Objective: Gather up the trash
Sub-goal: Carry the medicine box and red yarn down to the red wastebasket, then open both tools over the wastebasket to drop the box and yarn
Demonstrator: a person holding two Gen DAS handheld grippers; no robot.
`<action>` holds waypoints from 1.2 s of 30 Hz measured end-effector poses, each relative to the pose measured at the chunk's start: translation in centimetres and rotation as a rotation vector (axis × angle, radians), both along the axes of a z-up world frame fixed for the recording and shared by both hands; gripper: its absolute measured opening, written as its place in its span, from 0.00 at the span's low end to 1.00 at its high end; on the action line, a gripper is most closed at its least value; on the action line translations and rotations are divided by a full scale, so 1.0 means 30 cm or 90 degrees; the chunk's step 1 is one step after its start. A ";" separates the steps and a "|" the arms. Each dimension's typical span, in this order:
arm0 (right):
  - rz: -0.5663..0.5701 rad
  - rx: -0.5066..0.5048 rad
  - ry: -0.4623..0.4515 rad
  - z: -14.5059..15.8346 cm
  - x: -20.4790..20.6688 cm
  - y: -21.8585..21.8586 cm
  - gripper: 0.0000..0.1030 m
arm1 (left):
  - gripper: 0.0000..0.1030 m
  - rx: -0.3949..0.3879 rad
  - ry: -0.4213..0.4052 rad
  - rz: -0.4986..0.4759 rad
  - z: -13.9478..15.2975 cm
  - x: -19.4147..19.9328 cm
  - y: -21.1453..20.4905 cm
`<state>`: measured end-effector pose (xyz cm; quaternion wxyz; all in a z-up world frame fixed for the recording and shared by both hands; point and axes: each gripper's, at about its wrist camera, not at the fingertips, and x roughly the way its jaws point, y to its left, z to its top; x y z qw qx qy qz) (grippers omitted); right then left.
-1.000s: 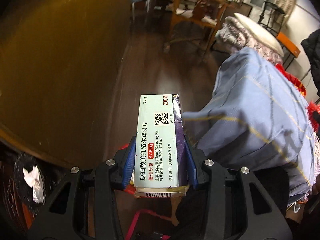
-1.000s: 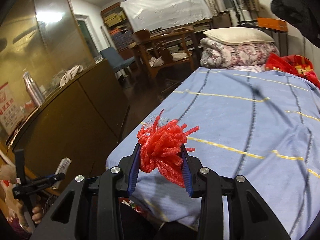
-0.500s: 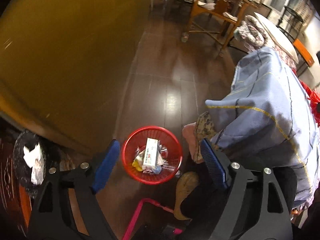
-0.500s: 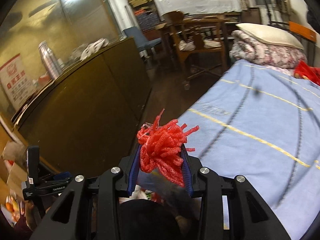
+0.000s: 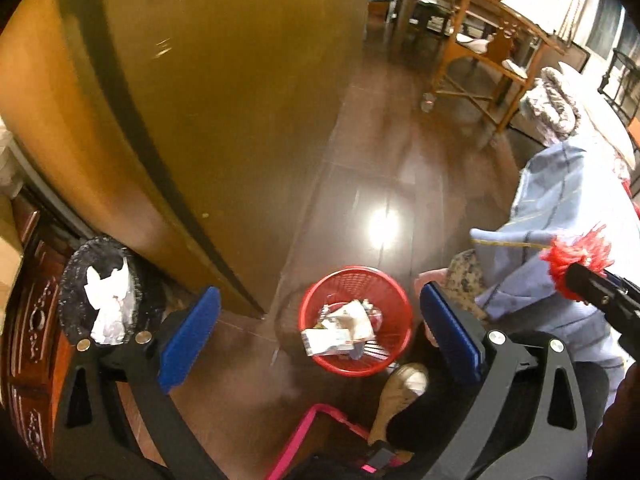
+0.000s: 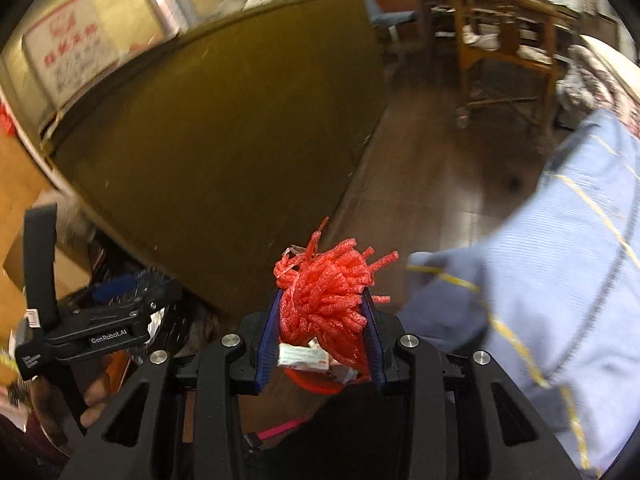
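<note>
left hand-held gripper (image 5: 320, 332): jaws just opened wide | right hand-held gripper (image 6: 322, 312): clamped

Dark glossy floor (image 5: 384, 168) carries a red mesh bin (image 5: 356, 364) of paper litter, beside a wooden cabinet (image 5: 224, 100).

A round red plastic mesh basket (image 5: 356, 320) stands upright on the dark brown floor, close to the corner of a tall brown cabinet and near the blue bed cover. It is open at the top and partly full. Inside it lie crumpled white papers and a flat white cardboard box with small print (image 5: 330, 342), which rests on its side on top of the heap, near the front rim. A fluffy bunch of red foam net strips (image 6: 326, 300) is up in the air above the floor, squeezed between two blue pads. Its loose ends stick out upward.
</note>
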<state>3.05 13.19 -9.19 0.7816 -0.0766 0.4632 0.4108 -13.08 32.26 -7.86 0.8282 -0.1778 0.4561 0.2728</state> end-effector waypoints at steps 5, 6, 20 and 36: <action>0.041 -0.044 0.018 -0.069 -0.001 0.138 0.37 | 0.93 -0.021 0.016 0.014 -0.020 -0.014 0.039; 0.049 -0.052 0.025 -0.086 0.004 0.163 0.37 | 0.93 -0.022 0.018 0.014 -0.022 -0.018 0.044; 0.048 -0.108 0.111 -0.289 0.051 0.290 0.45 | 0.93 -0.005 0.099 0.004 -0.086 -0.023 0.058; 0.032 -0.094 0.034 -0.214 -0.038 0.177 0.54 | 0.93 0.006 0.100 -0.030 -0.079 -0.012 0.009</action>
